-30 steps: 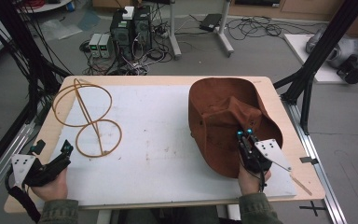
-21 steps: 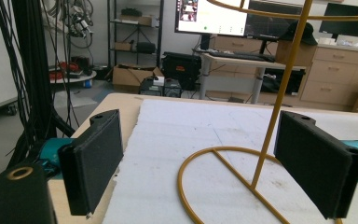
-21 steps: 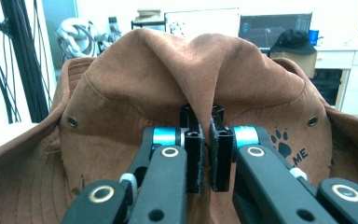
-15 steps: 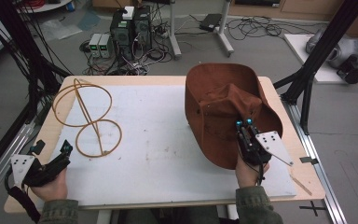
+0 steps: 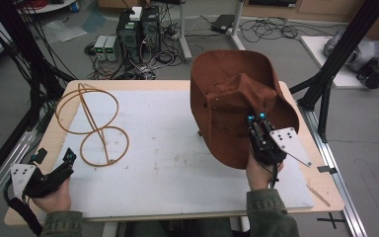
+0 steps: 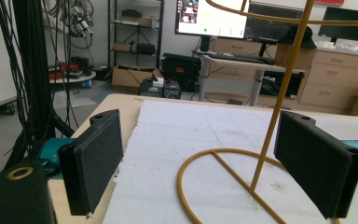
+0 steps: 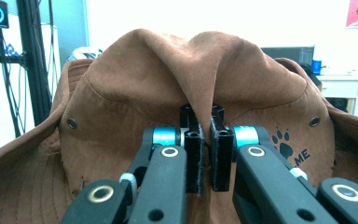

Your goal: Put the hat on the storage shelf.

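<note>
Cables, computer boxes and black frame legs crowded the grey floor behind the table (image 5: 177, 85) in the high view, where a white sheet (image 5: 172, 158) covered most of the wooden top. At the upper right of centre, the brown hat (image 5: 227, 103) hung tilted, a fold of its crown pinched in the right gripper (image 5: 256, 118), whose jaws were pressed together on the cloth. The right hand (image 5: 259, 173) came up from the bottom edge. On the left half of the sheet stood the yellow wire stand (image 5: 91, 123), well apart from the hat. In the lower left corner, the left gripper (image 5: 54, 157) rested low near the table edge in the left hand (image 5: 52, 197), just short of the stand's base ring.

From the left gripper view, the two black pads stood spread wide with nothing held; the stand's ring and upright rod (image 6: 279, 112) rose between them, farther off (desks and a monitor sat behind).

From the right gripper view, the hat (image 7: 135, 84) spread across the frame, its crown fold gathered down into the closed jaws at centre. A paw print logo (image 7: 286, 144) showed at the right.
</note>
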Motion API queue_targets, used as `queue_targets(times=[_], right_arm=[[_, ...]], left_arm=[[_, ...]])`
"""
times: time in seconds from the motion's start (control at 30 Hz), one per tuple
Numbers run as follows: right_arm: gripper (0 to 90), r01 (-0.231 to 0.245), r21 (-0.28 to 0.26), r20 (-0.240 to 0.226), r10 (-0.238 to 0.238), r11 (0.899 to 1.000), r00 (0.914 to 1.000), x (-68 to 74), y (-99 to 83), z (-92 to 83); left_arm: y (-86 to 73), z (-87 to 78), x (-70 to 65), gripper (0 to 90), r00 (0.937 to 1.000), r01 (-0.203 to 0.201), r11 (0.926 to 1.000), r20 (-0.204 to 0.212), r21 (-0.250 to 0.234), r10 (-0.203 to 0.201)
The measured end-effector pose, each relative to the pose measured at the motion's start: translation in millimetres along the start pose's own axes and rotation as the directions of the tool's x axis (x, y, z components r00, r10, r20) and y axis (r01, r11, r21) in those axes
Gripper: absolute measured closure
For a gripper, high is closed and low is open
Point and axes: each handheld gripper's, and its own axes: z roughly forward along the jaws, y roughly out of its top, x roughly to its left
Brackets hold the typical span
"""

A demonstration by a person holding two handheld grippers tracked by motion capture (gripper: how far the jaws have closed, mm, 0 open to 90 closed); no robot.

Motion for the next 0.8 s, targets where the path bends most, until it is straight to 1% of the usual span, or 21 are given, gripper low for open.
queue_targets(times=[0.07,0.13,0.2,0.23,0.3,0.43,0.47,0.5,0.53,0.6,0.67,0.7,0.8], right_arm=[[87.3,0.004,-0.001,-0.007,-0.004,1.0,1.0,2.1,2.7,2.0],[87.3,0.01,-0.001,-0.025,-0.01,1.0,0.9996,11.7,10.5,9.4],[87.3,0.013,-0.001,-0.029,-0.013,1.0,0.9995,14.0,12.1,11.1],[87.3,0.017,-0.004,-0.041,-0.017,1.0,0.999,21.3,15.9,15.5],[87.3,0.021,-0.007,-0.056,-0.021,1.0,0.9982,28.1,18.6,19.8],[87.2,0.02,-0.01,-0.079,-0.02,1.0,0.9967,42.4,21.3,28.6],[87.2,0.02,-0.01,-0.079,-0.02,1.0,0.9967,42.4,21.3,28.6],[87.2,0.019,-0.01,-0.084,-0.02,1.0,0.9963,45.6,21.5,30.9],[87.2,0.017,-0.008,-0.093,-0.018,1.0,0.9955,52.1,22.0,36.7],[87.2,0.016,-0.006,-0.097,-0.017,1.0,0.9952,54.4,22.3,38.6],[87.2,0.014,-0.011,-0.109,-0.015,1.0,0.9939,63.1,23.4,45.9],[87.2,0.014,-0.011,-0.109,-0.015,1.0,0.9939,63.1,23.4,45.9],[87.2,0.004,-0.013,-0.128,-0.006,1.0,0.9918,74.1,26.2,54.4]], left_arm=[[0.1,-0.4,0.1,15.8,1.0,0.001,1.0,0.0,0.0,-0.001],[0.1,-0.6,0.3,15.8,1.0,0.007,1.0,0.001,-0.004,-0.007],[0.3,-1.0,0.7,15.8,1.0,0.006,1.0,0.0,-0.002,-0.006],[0.2,-1.2,1.3,15.8,0.9999,0.01,0.9999,-0.001,-0.007,-0.01],[0.1,-1.5,1.5,15.8,0.9999,0.013,0.9999,-0.002,-0.008,-0.013],[-0.5,-2.6,0.8,15.8,0.9997,0.024,0.9997,-0.002,-0.008,-0.024],[-0.5,-2.8,0.4,15.8,0.9997,0.024,0.9997,0.0,-0.009,-0.024],[-0.5,-3.2,0.2,15.8,0.9998,0.02,0.9998,-0.001,-0.007,-0.02],[-0.5,-3.3,-0.1,15.8,0.9998,0.019,0.9998,0.0,-0.008,-0.019],[-0.4,-3.1,-0.3,15.8,0.9998,0.017,0.9998,0.0,-0.009,-0.017],[-0.5,-3.2,0.2,15.8,0.9998,0.017,0.9998,-0.002,-0.006,-0.017],[-0.5,-3.2,0.2,15.8,0.9998,0.017,0.9998,-0.002,-0.006,-0.017],[-0.6,-3.4,1.0,15.8,0.9998,0.021,0.9997,-0.004,-0.007,-0.021]])
